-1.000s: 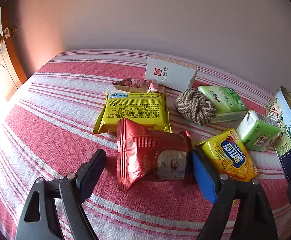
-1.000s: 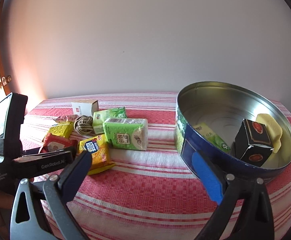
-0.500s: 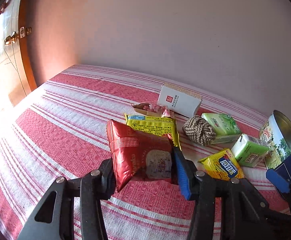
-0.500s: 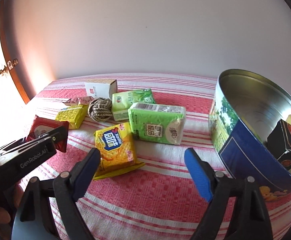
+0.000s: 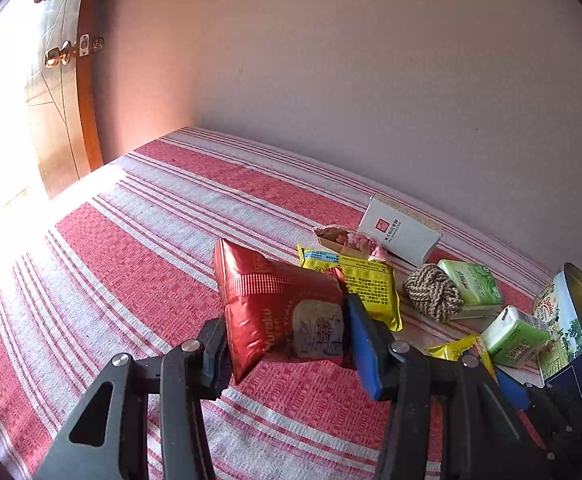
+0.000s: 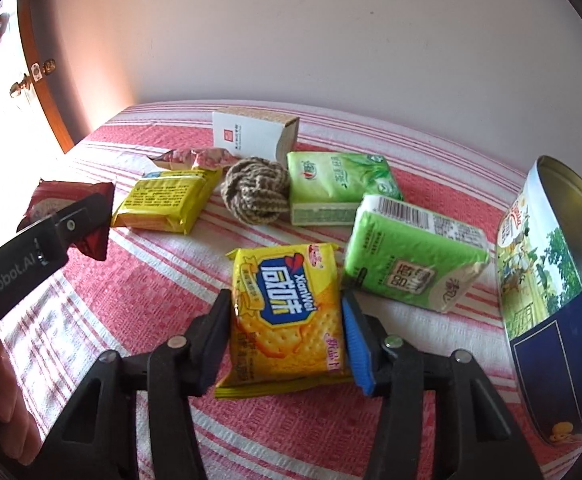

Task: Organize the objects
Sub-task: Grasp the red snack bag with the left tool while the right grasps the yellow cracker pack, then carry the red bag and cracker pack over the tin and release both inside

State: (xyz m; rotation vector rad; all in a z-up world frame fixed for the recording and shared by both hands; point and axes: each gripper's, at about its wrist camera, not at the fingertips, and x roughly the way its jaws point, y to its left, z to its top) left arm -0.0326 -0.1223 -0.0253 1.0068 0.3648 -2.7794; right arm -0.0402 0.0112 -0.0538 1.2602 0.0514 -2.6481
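My left gripper [image 5: 287, 332] is shut on a red snack packet [image 5: 279, 308] and holds it lifted above the striped cloth; the packet also shows in the right wrist view [image 6: 71, 216]. My right gripper [image 6: 287, 316] has its jaws on both sides of a yellow cracker packet [image 6: 287, 312] that lies on the cloth, and they touch or nearly touch its edges. A round blue tin [image 6: 551, 320] stands at the right, also seen in the left wrist view [image 5: 571, 320].
On the red-and-white striped cloth [image 6: 131, 300] lie a yellow packet [image 6: 167, 200], a rope knot ball [image 6: 255, 192], two green tissue packs [image 6: 339, 188] [image 6: 411, 256], a white box [image 6: 251, 136] and a small pink wrapper [image 6: 195, 158]. A wooden door [image 5: 51, 100] is at left.
My left gripper closed on the red packet and lifted it off the cloth. My right gripper moved left from the tin and closed in around the yellow cracker packet.
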